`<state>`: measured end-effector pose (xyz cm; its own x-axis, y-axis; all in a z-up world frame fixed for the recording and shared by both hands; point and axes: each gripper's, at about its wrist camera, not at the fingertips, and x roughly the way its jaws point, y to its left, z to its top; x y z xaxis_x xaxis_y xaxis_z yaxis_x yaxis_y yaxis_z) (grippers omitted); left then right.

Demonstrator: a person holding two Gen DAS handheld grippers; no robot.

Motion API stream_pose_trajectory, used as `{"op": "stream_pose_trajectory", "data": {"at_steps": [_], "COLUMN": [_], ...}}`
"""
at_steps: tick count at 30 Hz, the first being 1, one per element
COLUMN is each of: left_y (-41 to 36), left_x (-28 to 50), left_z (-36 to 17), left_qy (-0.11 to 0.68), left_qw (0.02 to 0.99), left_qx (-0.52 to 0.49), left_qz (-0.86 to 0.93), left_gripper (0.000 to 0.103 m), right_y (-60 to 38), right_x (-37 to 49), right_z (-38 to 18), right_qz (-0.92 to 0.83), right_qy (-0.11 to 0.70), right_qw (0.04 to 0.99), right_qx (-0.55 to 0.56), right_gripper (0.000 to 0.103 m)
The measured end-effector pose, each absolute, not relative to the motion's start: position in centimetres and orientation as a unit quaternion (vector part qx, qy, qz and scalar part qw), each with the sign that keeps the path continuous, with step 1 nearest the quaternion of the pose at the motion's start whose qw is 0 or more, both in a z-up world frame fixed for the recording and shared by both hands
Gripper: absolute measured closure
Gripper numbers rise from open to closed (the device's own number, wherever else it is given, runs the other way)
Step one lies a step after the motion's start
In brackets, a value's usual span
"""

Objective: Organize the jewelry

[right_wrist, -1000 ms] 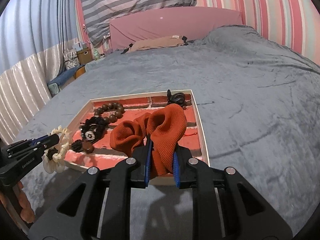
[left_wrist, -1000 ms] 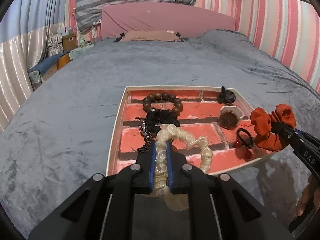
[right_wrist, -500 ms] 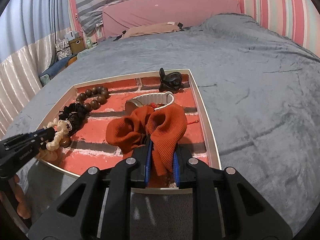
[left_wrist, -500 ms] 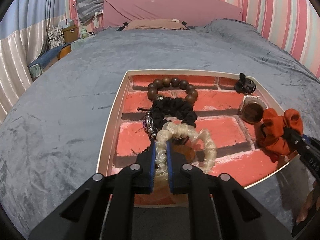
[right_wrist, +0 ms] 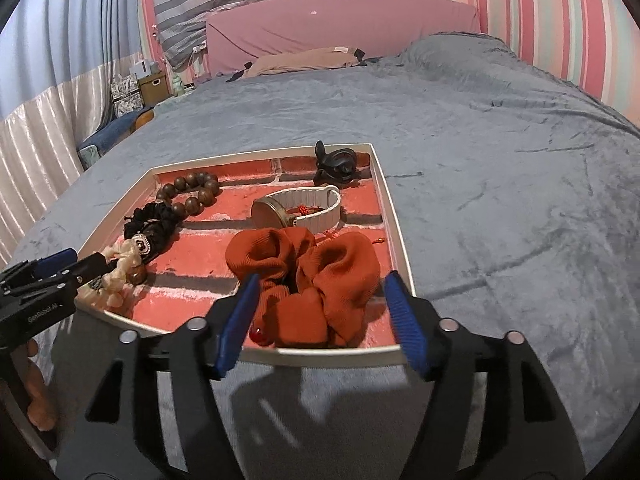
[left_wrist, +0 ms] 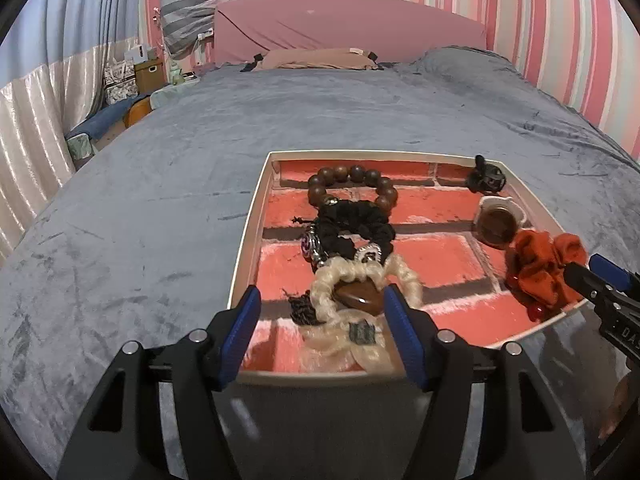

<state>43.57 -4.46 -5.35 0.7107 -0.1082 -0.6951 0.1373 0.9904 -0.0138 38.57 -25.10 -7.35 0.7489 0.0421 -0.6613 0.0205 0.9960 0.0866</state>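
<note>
A white-rimmed tray (left_wrist: 245,248) (right_wrist: 394,220) with a red brick pattern lies on the grey bedspread. In its near left part rests a cream scrunchie (left_wrist: 362,280) (right_wrist: 118,270) around a brown stone. My left gripper (left_wrist: 322,308) (right_wrist: 86,266) is opening, its blue pads (left_wrist: 240,322) standing either side of the cream scrunchie without pressing it. My right gripper (right_wrist: 320,300) (left_wrist: 592,270) is opening too, and the orange scrunchie (right_wrist: 316,276) (left_wrist: 540,268) lies loose between its pads in the tray's near right corner.
The tray also holds a brown bead bracelet (left_wrist: 352,184) (right_wrist: 190,192), a black scrunchie (left_wrist: 352,226), a black claw clip (right_wrist: 336,166) (left_wrist: 486,178), a white-strapped watch (right_wrist: 300,210) and a red bead (right_wrist: 258,334). Grey bedspread (right_wrist: 500,200) surrounds it. A pink headboard (left_wrist: 348,28) stands behind.
Both grippers went from shut to open over the tray. The cream scrunchie and the orange scrunchie were let go and now lie on the tray floor.
</note>
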Motion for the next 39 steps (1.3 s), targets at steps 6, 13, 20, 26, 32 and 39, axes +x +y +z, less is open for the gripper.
{"op": "stream_pose_trajectory", "data": {"at_steps": [6,13,20,26,32,39], "left_y": [-3.2,-2.3,-1.2,0.0,0.8,0.2], "left_x": [39.9,34.0,27.4,22.0,16.7,12.3], "left_z": [-3.1,-1.9,-0.9,0.7,2.7,3.8], "left_qy": [0.357,0.351,0.351,0.346,0.323,0.304], "left_qw": [0.932,0.934,0.933,0.937,0.945,0.951], "left_qx": [0.013,0.034,0.032,0.022,0.006,0.013], "left_qz": [-0.066,-0.066,-0.070,-0.054,-0.041,-0.052], "left_gripper": [0.023,0.017,0.015,0.015,0.015,0.015], "right_y": [-25.1,-24.0,-22.4,-21.3,-20.7,-20.1], "right_x": [35.5,30.1,23.8,18.0,12.6,8.8], "right_z": [-5.7,-4.1,-2.1,0.4,2.9,3.6], "right_qz": [0.003,-0.004,-0.009,-0.012,-0.033,-0.035], "right_qy": [0.338,0.324,0.313,0.297,0.277,0.276], "right_qw": [0.940,0.946,0.949,0.955,0.960,0.960], "right_qx": [0.040,0.030,0.016,0.000,0.001,0.010], "right_gripper": [0.015,0.004,0.004,0.004,0.004,0.004]}}
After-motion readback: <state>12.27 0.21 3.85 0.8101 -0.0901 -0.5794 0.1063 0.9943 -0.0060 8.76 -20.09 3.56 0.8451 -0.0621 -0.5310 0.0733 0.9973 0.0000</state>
